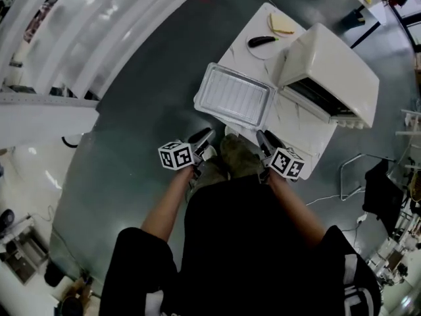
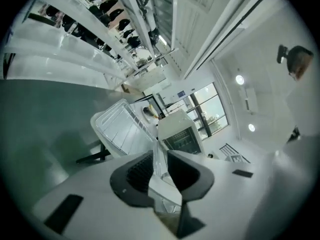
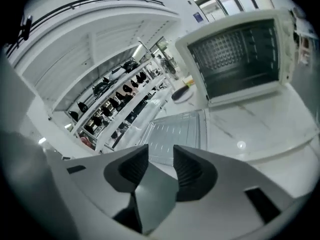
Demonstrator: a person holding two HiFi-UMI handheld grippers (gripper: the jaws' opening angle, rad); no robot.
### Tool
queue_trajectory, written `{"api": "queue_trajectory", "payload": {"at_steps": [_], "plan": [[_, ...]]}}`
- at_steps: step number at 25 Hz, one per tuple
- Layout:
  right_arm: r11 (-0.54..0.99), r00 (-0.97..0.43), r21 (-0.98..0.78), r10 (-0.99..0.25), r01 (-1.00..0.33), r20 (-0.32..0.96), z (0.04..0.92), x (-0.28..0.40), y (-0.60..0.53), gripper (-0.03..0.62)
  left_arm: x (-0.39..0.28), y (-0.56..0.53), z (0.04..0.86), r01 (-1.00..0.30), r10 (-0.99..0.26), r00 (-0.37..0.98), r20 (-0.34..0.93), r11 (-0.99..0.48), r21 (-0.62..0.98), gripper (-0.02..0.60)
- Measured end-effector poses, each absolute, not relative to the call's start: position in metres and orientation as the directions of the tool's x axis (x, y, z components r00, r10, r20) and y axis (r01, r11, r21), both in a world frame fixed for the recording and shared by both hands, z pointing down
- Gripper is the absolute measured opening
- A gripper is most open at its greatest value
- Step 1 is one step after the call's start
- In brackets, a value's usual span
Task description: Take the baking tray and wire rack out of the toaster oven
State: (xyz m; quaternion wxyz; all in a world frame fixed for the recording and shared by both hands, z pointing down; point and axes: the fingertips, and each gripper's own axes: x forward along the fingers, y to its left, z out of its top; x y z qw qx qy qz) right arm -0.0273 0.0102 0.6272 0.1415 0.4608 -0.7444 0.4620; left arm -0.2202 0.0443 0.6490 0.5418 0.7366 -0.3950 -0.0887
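Baking tray (image 1: 267, 105) sits at the centre of the head view, out of the oven, on the left part of the white table (image 1: 299, 137). Its lower left corner appears to jut past the table's edge, over the grey floor (image 1: 145, 110). Parallel bars across it read as the wire rack (image 1: 231, 96) lying in the tray, though they could be ribs of the tray itself. Just to the right, the white toaster oven (image 1: 329, 71) stands with its dark mouth turned toward the tray. In the right gripper view its cavity, at upper right, looks empty. Toward the top of the head view, a plate (image 1: 260, 51) carries a dark object too small to name.

Your left gripper (image 1: 205, 135) and right gripper (image 1: 265, 140) show at lower centre, close to your body and apart from the tray. The left jaws stand a narrow slit apart with nothing between them. The right jaws stand wider apart, also empty.

Both pieces seem to be out, so the risk now is the overhang. A brush from a gripper or your sleeve against that jutting corner could tip the tray off the table, and the loose rack would slide off with it. Nudging the tray further onto the table would guard against that.
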Motion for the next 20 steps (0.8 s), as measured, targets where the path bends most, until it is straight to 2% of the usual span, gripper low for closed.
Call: {"api": "queue_trajectory", "payload": {"at_steps": [1,3,5,7,16,20], "plan": [[0.162,-0.517,-0.531,-0.574,-0.832,0.635,0.619,-0.016,0.012,0.157,-0.218,0.046,0.639,-0.498,-0.703,0.655,0.277,-0.125,0.858,0.079],[0.158,-0.468,-0.483,-0.618,-0.861,0.632,0.603,0.01,0.014,0.113,-0.218,0.047,0.622,-0.559,-0.757,0.6,0.26,-0.163,0.813,0.045],[0.141,-0.417,-0.443,-0.662,-0.886,0.623,0.591,0.038,0.017,0.054,-0.215,0.049,0.608,-0.631,-0.792,0.55,0.264,-0.188,0.752,0.026],[0.127,-0.375,-0.413,-0.704,-0.902,0.603,0.579,0.067,0.02,0.033,-0.205,0.053,0.592,-0.687,-0.808,0.523,0.272,-0.21,0.696,0.02],[0.094,-0.239,-0.313,-0.851,-0.945,0.468,0.51,0.193,0.053,0.023,-0.103,0.041,0.486,-0.806,-0.815,0.553,0.172,-0.472,0.356,0.02],[0.129,-0.196,-0.186,-0.893,-0.974,0.406,0.478,0.262,0.067,0.023,-0.054,0.03,0.447,-0.821,-0.835,0.543,0.093,-0.505,0.267,0.02]]}}
